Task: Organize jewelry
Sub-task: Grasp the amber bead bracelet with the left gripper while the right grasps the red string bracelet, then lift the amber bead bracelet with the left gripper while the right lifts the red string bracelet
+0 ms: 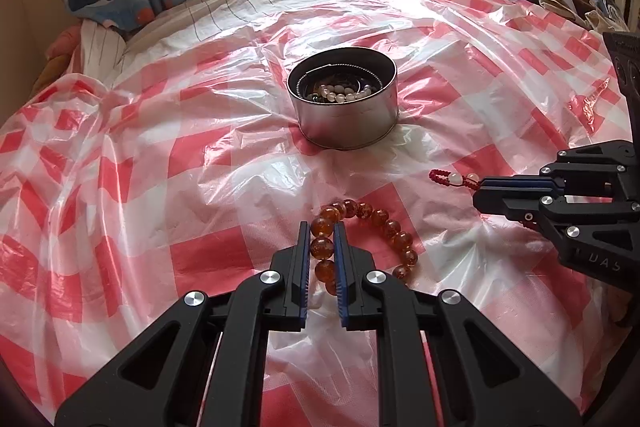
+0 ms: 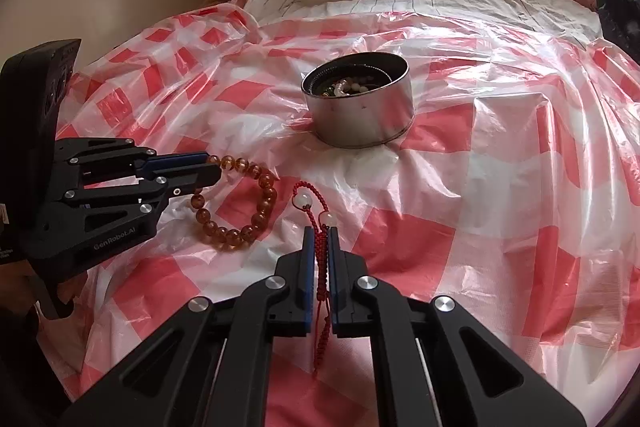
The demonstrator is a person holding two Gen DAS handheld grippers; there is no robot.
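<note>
Between left fingers: amber bracelet; right: red cord.

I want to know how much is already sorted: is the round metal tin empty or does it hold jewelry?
Not empty. The round metal tin stands upright with no lid, and pale beads and a thin chain lie inside it.
</note>
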